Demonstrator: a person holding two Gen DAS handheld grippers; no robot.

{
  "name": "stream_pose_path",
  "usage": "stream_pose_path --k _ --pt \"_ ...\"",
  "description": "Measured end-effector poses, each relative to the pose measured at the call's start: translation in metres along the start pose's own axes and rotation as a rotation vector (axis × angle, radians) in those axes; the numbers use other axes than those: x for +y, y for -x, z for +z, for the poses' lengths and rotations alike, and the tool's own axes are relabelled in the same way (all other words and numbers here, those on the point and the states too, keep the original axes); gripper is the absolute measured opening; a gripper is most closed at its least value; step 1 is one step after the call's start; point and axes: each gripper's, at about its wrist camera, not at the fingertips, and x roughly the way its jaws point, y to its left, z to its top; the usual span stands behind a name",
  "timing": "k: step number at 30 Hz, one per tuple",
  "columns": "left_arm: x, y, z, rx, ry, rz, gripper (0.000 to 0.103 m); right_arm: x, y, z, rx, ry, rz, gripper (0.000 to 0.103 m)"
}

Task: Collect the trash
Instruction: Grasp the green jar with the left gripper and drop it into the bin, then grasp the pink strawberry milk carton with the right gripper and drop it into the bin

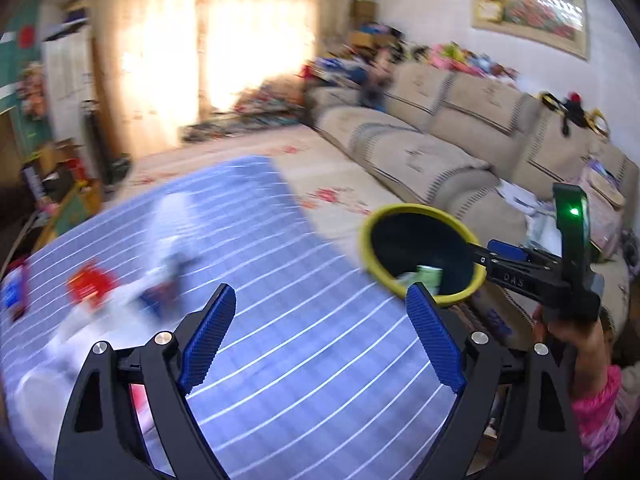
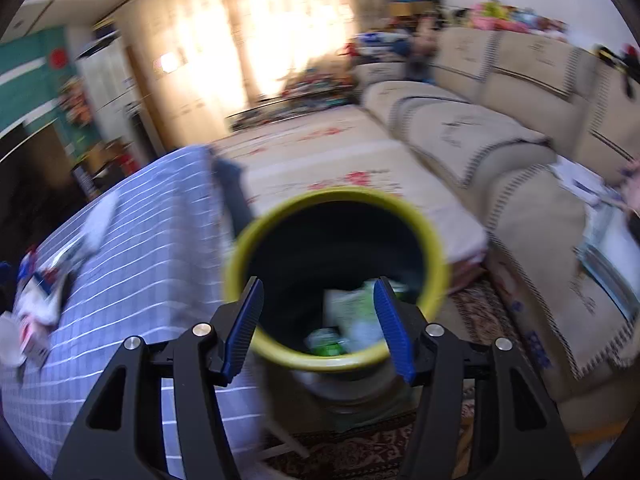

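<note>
A yellow-rimmed black trash bin (image 1: 420,252) stands off the table's right edge; it also shows in the right wrist view (image 2: 336,276), holding green and white wrappers (image 2: 352,316). My right gripper (image 2: 320,328) is open and empty just above the bin's near rim; it also shows in the left wrist view (image 1: 480,254) beside the bin. My left gripper (image 1: 320,336) is open and empty above the blue checked tablecloth (image 1: 280,280). Blurred trash lies at the table's left: a red wrapper (image 1: 90,286), white paper (image 1: 168,232) and a blue packet (image 1: 12,292).
A beige sofa (image 1: 440,152) runs along the right, with papers on its seat (image 2: 588,188). A patterned rug (image 2: 360,452) lies under the bin. Cluttered shelves (image 1: 36,100) stand at the left and bright curtains (image 1: 200,52) behind. More litter sits at the table's left (image 2: 36,304).
</note>
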Motion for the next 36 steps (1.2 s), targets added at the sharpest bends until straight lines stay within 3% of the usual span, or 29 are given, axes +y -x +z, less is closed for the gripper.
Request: stream_pose_path --k 8,12,15,17,25,27,30,36 --pt "0.111 0.105 -0.064 -0.064 0.212 0.247 0.089 0.129 -0.012 -0.008 0.087 0.233 0.294 0.056" --pt "0.141 0.131 -0.086 -0.084 0.262 0.311 0.089 0.198 -0.007 -0.021 0.132 0.362 0.46 0.057" --pt "0.158 0.142 -0.098 -0.098 0.296 0.324 0.089 0.239 -0.003 -0.032 0.152 0.447 0.536 0.061" --pt "0.163 0.146 -0.105 -0.101 0.311 0.319 0.089 0.262 -0.002 -0.042 0.151 0.505 0.556 0.067" --pt "0.16 0.144 -0.117 -0.104 0.338 0.315 0.089 0.313 -0.031 -0.06 0.226 0.619 0.524 0.068" --pt "0.159 0.142 -0.118 -0.104 0.35 0.314 0.089 0.318 -0.042 -0.064 0.254 0.625 0.52 0.066" --pt "0.161 0.139 -0.121 -0.101 0.358 0.319 0.089 0.323 -0.053 -0.066 0.28 0.614 0.528 0.051" --pt "0.163 0.137 -0.126 -0.098 0.367 0.318 0.089 0.307 -0.021 -0.053 0.227 0.589 0.567 0.049"
